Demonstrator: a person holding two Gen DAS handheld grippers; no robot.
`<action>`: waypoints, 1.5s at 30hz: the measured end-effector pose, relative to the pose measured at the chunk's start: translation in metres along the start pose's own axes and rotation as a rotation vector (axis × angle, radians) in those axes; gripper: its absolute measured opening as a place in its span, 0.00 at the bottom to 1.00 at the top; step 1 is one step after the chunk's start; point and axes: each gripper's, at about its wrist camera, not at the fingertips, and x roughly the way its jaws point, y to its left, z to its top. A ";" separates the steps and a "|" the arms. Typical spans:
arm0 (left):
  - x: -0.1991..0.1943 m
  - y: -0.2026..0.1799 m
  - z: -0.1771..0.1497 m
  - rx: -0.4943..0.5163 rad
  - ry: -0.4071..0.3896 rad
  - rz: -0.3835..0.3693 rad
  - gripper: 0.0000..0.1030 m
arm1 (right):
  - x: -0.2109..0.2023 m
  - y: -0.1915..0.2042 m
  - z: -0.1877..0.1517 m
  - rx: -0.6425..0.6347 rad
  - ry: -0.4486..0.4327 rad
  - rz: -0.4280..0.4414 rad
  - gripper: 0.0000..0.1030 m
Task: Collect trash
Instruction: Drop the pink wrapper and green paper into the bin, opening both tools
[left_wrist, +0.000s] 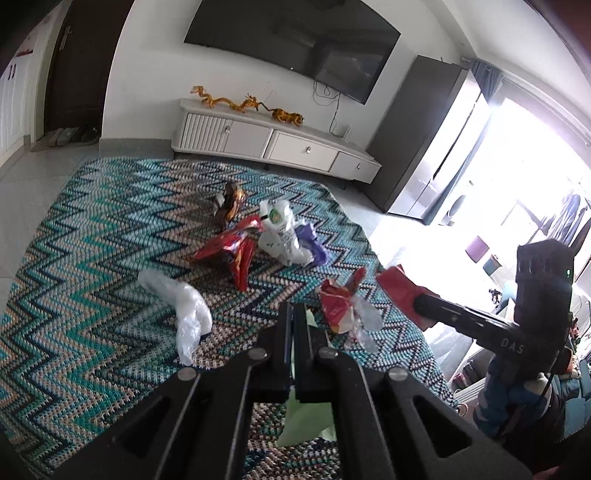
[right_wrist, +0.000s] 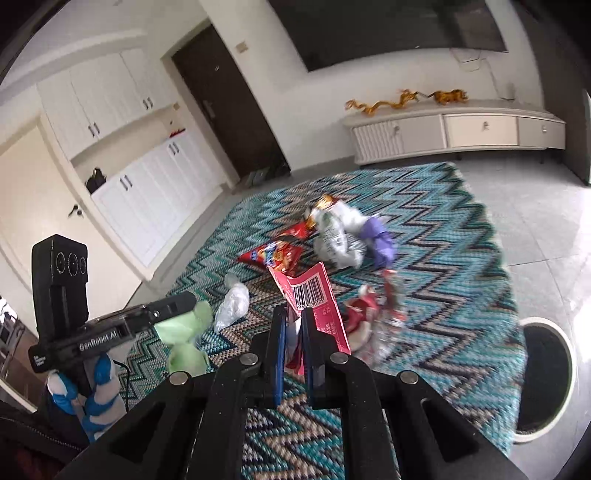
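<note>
Rug: a woven rug (left_wrist: 92, 258) with zigzag bands of teal, beige and navy; coarse, knotted texture; it lies on pale floor tiles.
Left gripper (left_wrist: 293, 314): black jaws pressed together on a pale green wrapper (left_wrist: 304, 421), thin and soft, which hangs crumpled below them.
Right gripper (right_wrist: 293, 317): black jaws with blue pads, clamped on a pink wrapper (right_wrist: 314, 295); flat glossy film with a white barcode panel, standing up above the jaws.
Loose trash on the rug: a clear plastic bag (left_wrist: 184, 310), limp and wrinkled; a red foil snack bag (left_wrist: 229, 251), shiny and creased; a white printed bag (left_wrist: 280, 236), bunched; a purple wrapper (left_wrist: 314, 243) touching the white one; a brown-and-gold wrapper (left_wrist: 231, 201) behind the red one; a red-and-white crumpled wrapper (left_wrist: 338, 302) with clear film, nearest the left gripper.
Left wrist view only: a bright window on the right, a tall grey refrigerator (left_wrist: 432, 147), and the right gripper seen from the side with the pink wrapper at its tip.
Right wrist view only: a round bin opening (right_wrist: 546, 373) with a white rim just beside the rug's edge, white cupboards (right_wrist: 122, 147), and a hand in a blue-and-white glove (right_wrist: 92, 391) holding the left gripper's handle.
Both views: a white TV cabinet (left_wrist: 273, 140) with golden dragon figures on top, under a dark wall screen.
</note>
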 end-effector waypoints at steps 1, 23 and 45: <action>-0.002 -0.005 0.003 0.008 -0.005 -0.003 0.00 | -0.007 -0.002 -0.001 0.004 -0.011 -0.008 0.08; 0.126 -0.210 0.080 0.290 0.080 -0.158 0.01 | -0.133 -0.159 -0.033 0.322 -0.225 -0.272 0.08; 0.352 -0.282 0.043 0.278 0.363 -0.162 0.04 | -0.071 -0.309 -0.058 0.512 -0.053 -0.405 0.27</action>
